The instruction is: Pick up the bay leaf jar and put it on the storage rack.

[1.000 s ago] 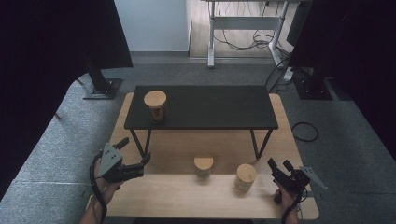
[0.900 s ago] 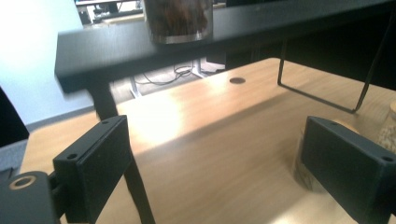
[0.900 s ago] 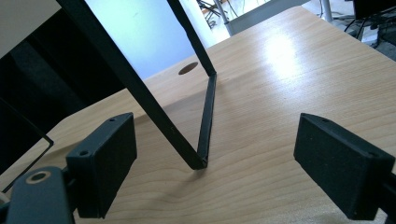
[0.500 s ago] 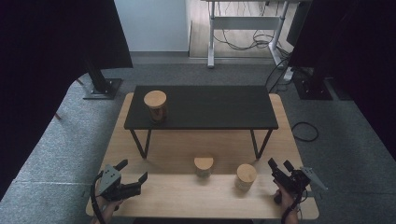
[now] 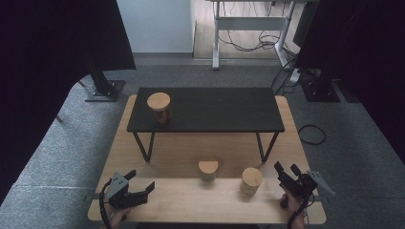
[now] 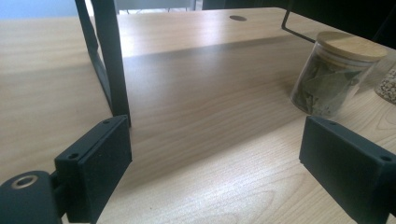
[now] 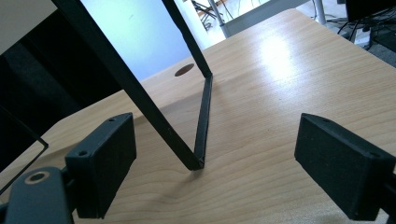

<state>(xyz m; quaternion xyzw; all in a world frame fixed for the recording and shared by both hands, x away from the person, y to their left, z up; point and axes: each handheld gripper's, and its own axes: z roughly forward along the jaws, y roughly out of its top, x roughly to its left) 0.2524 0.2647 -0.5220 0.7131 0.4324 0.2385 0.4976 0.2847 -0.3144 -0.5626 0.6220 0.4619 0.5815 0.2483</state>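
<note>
Resting low over the near left corner of the wooden counter (image 5: pixel 186 202), the left tool (image 5: pixel 142 190) has its jaws spread wide with nothing between them. Left gripper view: bare wood between the two black jaws, a black leg (image 6: pixel 111 70) of the shelf just ahead on the left, a glass jar of bay leaves (image 6: pixel 332 74) with a wooden lid ahead on the right, well apart from the jaws, upright. Part of a second jar (image 6: pixel 387 86) with pale grains at the far right edge.

High view: the bay-leaf jar (image 5: pixel 208 170) sits near the front middle of the counter, the other jar (image 5: pixel 251 181) just to its right, nearer the right tool (image 5: pixel 285 169). Right tool at the near right corner, jaws also released, empty, and just widened a little. Right gripper view: wood grain between the jaws, a thin black bent shelf leg (image 7: pixel 198 121) standing ahead on the counter.

Third jar (image 5: pixel 159 108) with a wooden lid stands upright on the left end of the black raised shelf (image 5: pixel 224 109), far from both tools. Person's hands grip both tools from the bottom edge. Grey carpet around.
</note>
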